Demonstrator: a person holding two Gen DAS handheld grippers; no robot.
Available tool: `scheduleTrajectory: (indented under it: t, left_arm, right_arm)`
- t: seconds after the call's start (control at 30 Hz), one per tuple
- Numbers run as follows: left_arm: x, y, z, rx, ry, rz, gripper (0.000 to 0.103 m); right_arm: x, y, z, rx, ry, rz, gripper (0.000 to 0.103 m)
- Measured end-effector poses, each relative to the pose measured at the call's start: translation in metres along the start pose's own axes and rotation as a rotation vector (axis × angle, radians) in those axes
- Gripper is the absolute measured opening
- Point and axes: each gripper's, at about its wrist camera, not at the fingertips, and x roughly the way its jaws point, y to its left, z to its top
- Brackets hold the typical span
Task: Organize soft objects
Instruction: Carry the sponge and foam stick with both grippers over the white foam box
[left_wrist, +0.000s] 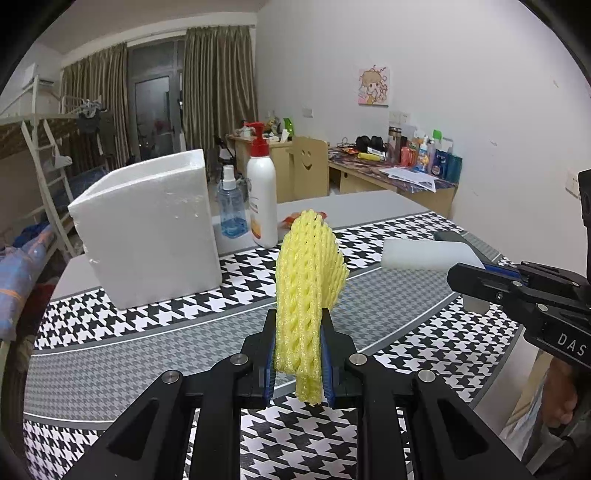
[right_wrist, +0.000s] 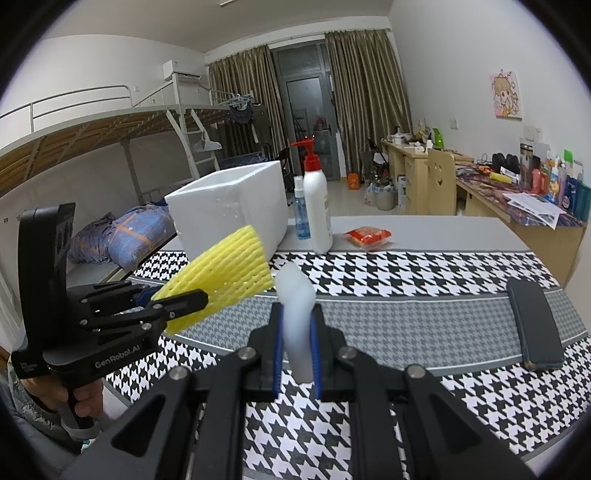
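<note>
My left gripper (left_wrist: 298, 325) is shut on a yellow foam net sleeve (left_wrist: 308, 273), which stands up between the blue pads above the houndstooth cloth. The right wrist view shows the same sleeve (right_wrist: 229, 264) and left gripper (right_wrist: 197, 295) at the left. My right gripper (right_wrist: 297, 314) is shut on a white foam piece (right_wrist: 297, 306), squeezed thin between its pads. In the left wrist view that white foam (left_wrist: 424, 254) sticks out leftward from the right gripper (left_wrist: 461, 282). An open white styrofoam box (left_wrist: 147, 229) stands on the table ahead, also visible as the box (right_wrist: 236, 203).
A white pump bottle (left_wrist: 262, 199) and a blue spray bottle (left_wrist: 232, 210) stand just right of the box. A red snack packet (right_wrist: 367, 236) lies behind on the grey table. A black phone (right_wrist: 533, 325) lies on the cloth at the right. A person's hand (right_wrist: 86, 402) holds the left gripper's handle.
</note>
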Motion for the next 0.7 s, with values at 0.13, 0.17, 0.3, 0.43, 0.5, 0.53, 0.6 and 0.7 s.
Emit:
scheduleTrajectory:
  t: [0.13,0.17,0.3,0.43,0.5,0.53,0.6,0.7]
  left_arm:
    - [-0.003,0.005,0.002,-0.01,-0.009,0.01,0.021]
    - [-0.003,0.006,0.003,-0.011,-0.011,0.012,0.021]
    - [-0.007,0.012,0.006,-0.016,-0.026,0.024,0.021]
    - [-0.011,0.018,0.011,-0.016,-0.04,0.036,0.021]
    - [-0.013,0.02,0.013,-0.018,-0.05,0.04,0.021]
    - [-0.014,0.022,0.014,-0.02,-0.055,0.043,0.021]
    - [-0.018,0.027,0.016,-0.025,-0.068,0.053,0.021]
    - [-0.021,0.032,0.019,-0.033,-0.081,0.065,0.021]
  right_arm:
    - [0.001,0.004,0.004,-0.012,-0.004,-0.002,0.016]
    - [0.001,0.005,0.005,-0.013,-0.005,0.0,0.016]
    - [0.003,0.009,0.01,-0.021,-0.01,0.005,0.016]
    - [0.004,0.013,0.016,-0.029,-0.025,0.0,0.016]
    - [0.004,0.016,0.019,-0.035,-0.033,0.004,0.016]
    - [0.005,0.017,0.021,-0.039,-0.036,0.007,0.016]
    - [0.006,0.02,0.023,-0.048,-0.039,0.014,0.016]
    - [0.008,0.024,0.028,-0.065,-0.045,0.016,0.016]
